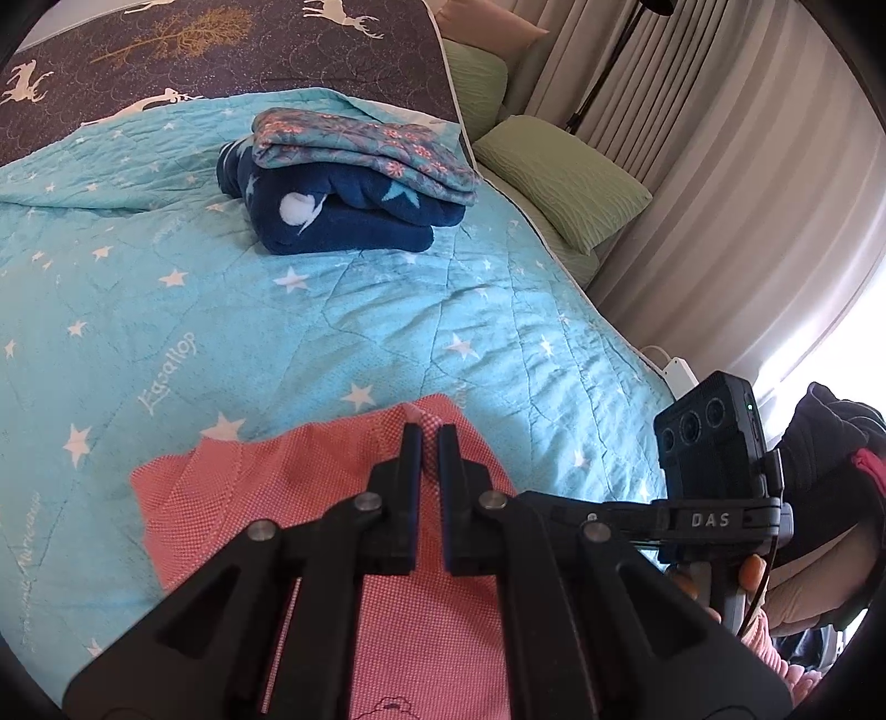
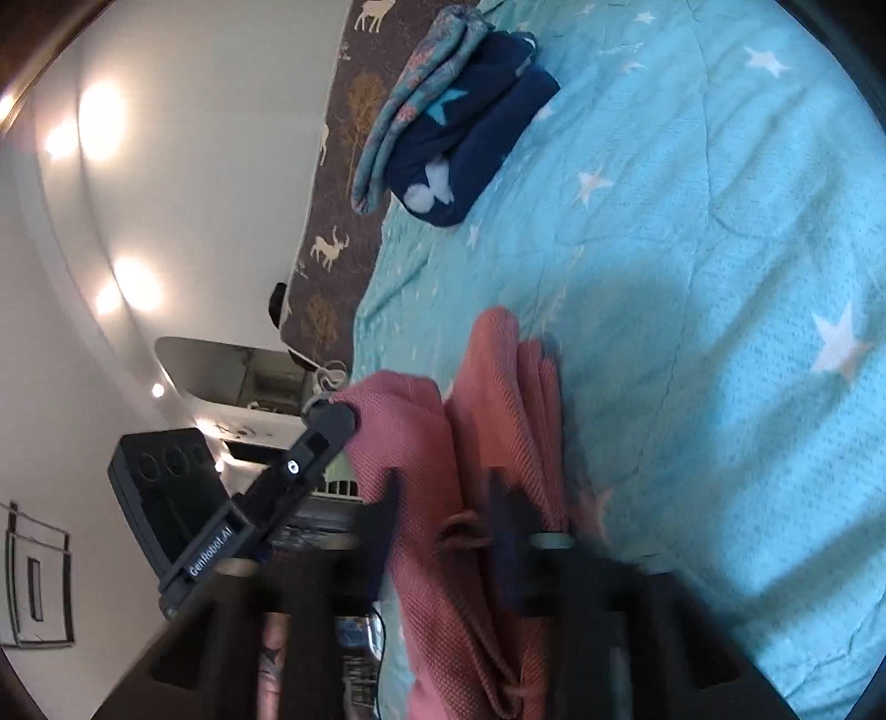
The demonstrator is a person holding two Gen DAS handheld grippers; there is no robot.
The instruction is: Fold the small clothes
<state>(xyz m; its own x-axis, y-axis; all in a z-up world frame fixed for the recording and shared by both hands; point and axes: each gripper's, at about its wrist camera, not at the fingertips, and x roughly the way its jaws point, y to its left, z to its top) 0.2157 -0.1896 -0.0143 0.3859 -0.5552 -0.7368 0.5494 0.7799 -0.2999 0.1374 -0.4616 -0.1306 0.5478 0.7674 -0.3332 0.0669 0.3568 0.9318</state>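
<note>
Turquoise starred quilt (image 1: 387, 310) covers the bed we work on, and near its front edge lies the task's thing, a pink garment (image 1: 183, 498), partly flat and partly lifted. We hold it with both tools: our left gripper (image 1: 427, 437) has its fingers drawn close on a raised pinch of pink cloth, and our right gripper (image 2: 443, 498), rolled sideways and blurred in its own view, appears clamped on a bunched fold near a drawstring, pink cloth draping over its fingers. From the right wrist view the garment (image 2: 498, 376) hangs in several loose layers against the quilt. We judge that we are mid-fold, carrying one edge across. The left pinch looks thin, so a sharp pull could slip it free and drop the fold; uneven travel between our two hands would skew the layers; the drawstring could snag a fingertip on release. Farther back on the quilt, well apart from us, sits a folded stack: a floral piece (image 1: 365, 149) on a navy fleece (image 1: 343, 221). Beyond that lie a dark deer-print blanket (image 1: 221, 50), green pillows (image 1: 559, 183) and pale curtains (image 1: 692, 138).
</note>
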